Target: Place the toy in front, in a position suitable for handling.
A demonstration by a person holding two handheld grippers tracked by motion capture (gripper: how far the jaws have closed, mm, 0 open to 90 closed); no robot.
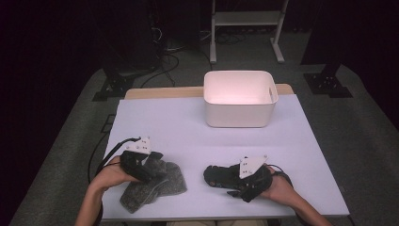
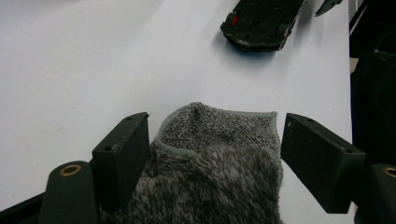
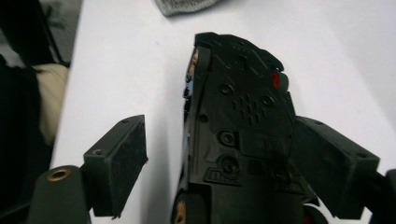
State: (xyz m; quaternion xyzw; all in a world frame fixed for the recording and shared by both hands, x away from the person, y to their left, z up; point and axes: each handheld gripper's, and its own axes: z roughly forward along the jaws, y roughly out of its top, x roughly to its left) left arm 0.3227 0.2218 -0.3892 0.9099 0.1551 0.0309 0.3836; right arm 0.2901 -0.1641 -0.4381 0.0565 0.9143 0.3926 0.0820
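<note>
A pale white rectangular tabletop (image 1: 197, 136) with a strip of light wood showing along its far edge carries three things. A white, open-topped rectangular plastic bin (image 1: 240, 99) stands toward twelve o'clock, slightly right of centre. A grey, fuzzy knitted sock (image 1: 153, 186) lies crumpled at about seven o'clock near the front edge, and a black plastic toy car turned underside up (image 1: 221, 175) lies at about five o'clock, well apart from the sock.

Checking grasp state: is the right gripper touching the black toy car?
Touching. The right gripper view shows one pad against the black toy car; the other stands clear.
</note>
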